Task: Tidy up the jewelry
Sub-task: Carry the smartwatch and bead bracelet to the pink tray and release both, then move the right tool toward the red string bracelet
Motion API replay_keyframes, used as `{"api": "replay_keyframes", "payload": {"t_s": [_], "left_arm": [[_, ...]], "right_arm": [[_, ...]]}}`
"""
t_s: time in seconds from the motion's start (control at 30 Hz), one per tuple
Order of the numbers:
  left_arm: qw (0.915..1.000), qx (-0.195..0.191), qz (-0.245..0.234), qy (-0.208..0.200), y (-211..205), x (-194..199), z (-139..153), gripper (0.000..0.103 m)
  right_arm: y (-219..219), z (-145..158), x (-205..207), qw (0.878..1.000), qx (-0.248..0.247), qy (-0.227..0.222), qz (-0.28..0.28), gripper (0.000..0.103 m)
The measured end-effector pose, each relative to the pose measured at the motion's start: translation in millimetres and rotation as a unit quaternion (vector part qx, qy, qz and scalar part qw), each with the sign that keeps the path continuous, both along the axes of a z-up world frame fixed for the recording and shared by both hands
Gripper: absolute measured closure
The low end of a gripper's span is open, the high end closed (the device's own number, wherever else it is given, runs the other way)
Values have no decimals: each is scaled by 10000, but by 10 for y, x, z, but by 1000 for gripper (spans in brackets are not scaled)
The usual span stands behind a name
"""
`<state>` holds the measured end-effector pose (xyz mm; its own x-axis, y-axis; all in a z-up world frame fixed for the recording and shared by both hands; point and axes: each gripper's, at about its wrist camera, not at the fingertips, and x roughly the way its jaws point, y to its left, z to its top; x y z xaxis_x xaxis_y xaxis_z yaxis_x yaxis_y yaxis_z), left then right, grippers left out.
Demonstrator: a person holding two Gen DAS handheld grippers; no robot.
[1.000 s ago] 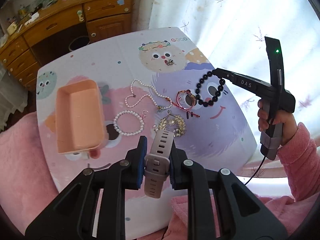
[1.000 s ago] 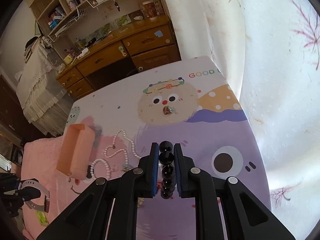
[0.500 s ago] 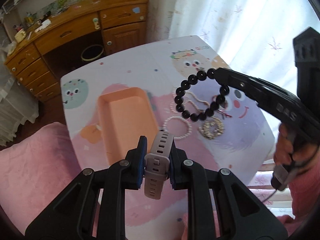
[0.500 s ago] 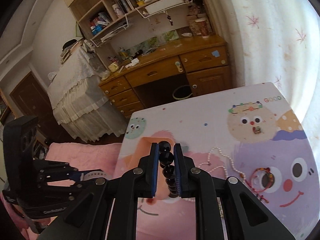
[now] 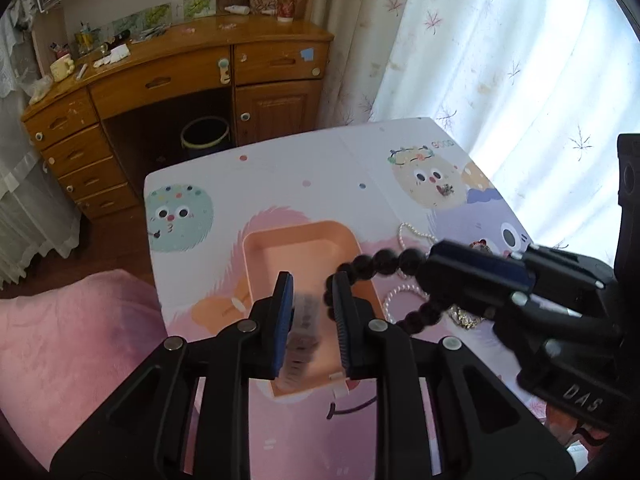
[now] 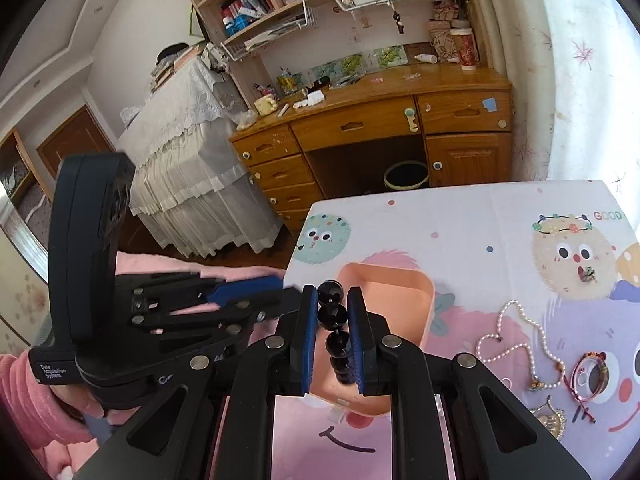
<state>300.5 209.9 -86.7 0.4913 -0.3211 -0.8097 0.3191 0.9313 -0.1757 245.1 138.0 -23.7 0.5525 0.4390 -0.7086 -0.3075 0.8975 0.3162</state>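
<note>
The left gripper (image 5: 310, 312), clamped on the grey perforated watch strap (image 5: 302, 332) a second ago, now stands parted, the strap a blur falling at lower centre into the peach plastic tray (image 5: 256, 248). One piece looks sorted. The right gripper (image 6: 332, 322) pinches the black bead bracelet (image 6: 334, 316) above the tray's near edge, probably next.

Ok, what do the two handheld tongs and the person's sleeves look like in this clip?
Both tongs are matte black plastic with blue pads on the inner finger faces and silver pivot screws. The right tongs carry white "DAS" lettering; the left tongs bear a small white "Data Acquisition System" label on the handle. A fuzzy pink sleeve covers the left wrist.
</note>
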Motion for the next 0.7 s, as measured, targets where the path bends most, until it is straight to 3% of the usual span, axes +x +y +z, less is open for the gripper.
{"api": "replay_keyframes", "payload": {"t_s": [0.07,0.1,0.2,0.33,0.43,0.6,0.7], "left_arm": [[9999,-22,99,17,-13,28,-2,38],[9996,70,255,-56,1,27,11,35],[9993,-45,364,-74,73,9,32,33],[9989,50,471,37,136,-48,12,33],[9981,86,591,142,176,-140,-53,33],[9945,-122,846,600,201,-361,-308,33],[9901,-199,1145,789,215,-559,-523,33]], "right_arm": [[86,-13,-21,10000,-58,17,14,87],[55,-43,3,10000,-50,8,-17,81],[2,-72,10,9999,37,30,-137,63],[-126,-136,38,9997,-50,105,-229,60],[-243,-232,-18,9992,-196,171,-310,53],[-599,-566,-273,9966,-377,541,-497,36],[-787,-809,-529,9924,-802,801,-473,29]]}}
